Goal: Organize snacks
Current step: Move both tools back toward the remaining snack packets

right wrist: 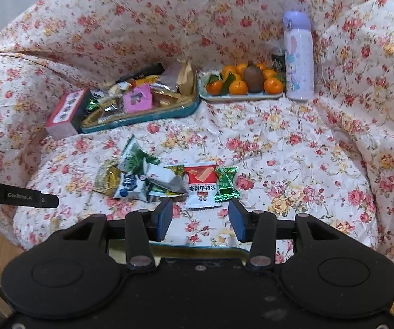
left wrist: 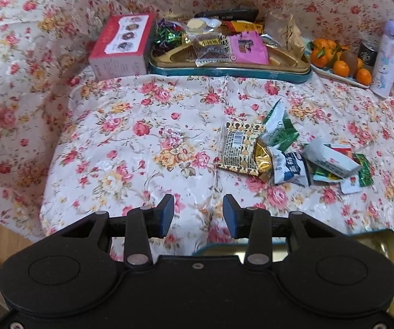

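Note:
Loose snack packets lie in a heap (left wrist: pixel 279 150) on the flowered cloth: a yellow patterned packet (left wrist: pixel 239 148), green-and-white sachets, a red-and-white packet (right wrist: pixel 201 186) and a green candy (right wrist: pixel 225 183). At the back, a teal tin (left wrist: pixel 229 70) with a gold inside holds more snacks, among them a pink packet (left wrist: pixel 247 48). My left gripper (left wrist: pixel 198 215) hovers open and empty, left of and nearer than the heap. My right gripper (right wrist: pixel 201 219) is open just in front of the red-and-white packet, nothing between its pads. The left gripper's side (right wrist: pixel 32 198) shows at the far left.
A red box (left wrist: pixel 122 46) stands left of the tin. To its right are a tray of oranges and a kiwi (right wrist: pixel 243 85), a dark can (right wrist: pixel 279 57) and a lilac bottle (right wrist: pixel 298 54). A teal-rimmed gold tin lid (left wrist: pixel 334 246) lies at the near edge.

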`<state>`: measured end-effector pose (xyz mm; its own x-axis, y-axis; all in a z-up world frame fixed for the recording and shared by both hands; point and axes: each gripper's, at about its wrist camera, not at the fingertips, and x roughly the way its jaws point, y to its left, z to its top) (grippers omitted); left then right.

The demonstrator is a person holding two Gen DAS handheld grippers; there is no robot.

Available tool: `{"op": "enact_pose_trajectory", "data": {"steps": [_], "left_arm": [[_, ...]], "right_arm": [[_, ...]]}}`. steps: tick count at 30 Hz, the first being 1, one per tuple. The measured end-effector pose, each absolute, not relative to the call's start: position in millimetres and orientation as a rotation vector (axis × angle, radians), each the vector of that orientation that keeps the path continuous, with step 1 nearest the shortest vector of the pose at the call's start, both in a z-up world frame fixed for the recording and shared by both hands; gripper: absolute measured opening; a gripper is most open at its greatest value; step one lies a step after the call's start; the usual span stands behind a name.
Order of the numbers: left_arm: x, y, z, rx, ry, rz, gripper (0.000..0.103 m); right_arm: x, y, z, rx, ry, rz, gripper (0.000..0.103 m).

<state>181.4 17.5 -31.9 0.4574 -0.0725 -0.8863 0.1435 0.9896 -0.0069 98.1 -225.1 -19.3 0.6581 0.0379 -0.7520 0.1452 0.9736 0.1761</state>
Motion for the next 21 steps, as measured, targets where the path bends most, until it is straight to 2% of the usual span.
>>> {"op": "enact_pose_trajectory", "data": {"steps": [11, 16, 21], "left_arm": [[213.9, 3.5, -53.7, 0.045, 1.066, -0.232, 0.049], [224.2, -12.7, -56.6, 0.104, 1.004, -0.272, 0.049], [240.5, -20.8, -68.7, 0.127, 1.020, -0.268, 0.049]], "right_arm": [[131.5, -221.1, -46.8, 0.232, 0.903, -0.037, 0.047], [144.2, -214.5, -50.7, 0.217, 0.894, -0.008, 0.047], [154.8, -207.1, -51.2, 0.166, 0.871, 0.026, 0.047]]}}
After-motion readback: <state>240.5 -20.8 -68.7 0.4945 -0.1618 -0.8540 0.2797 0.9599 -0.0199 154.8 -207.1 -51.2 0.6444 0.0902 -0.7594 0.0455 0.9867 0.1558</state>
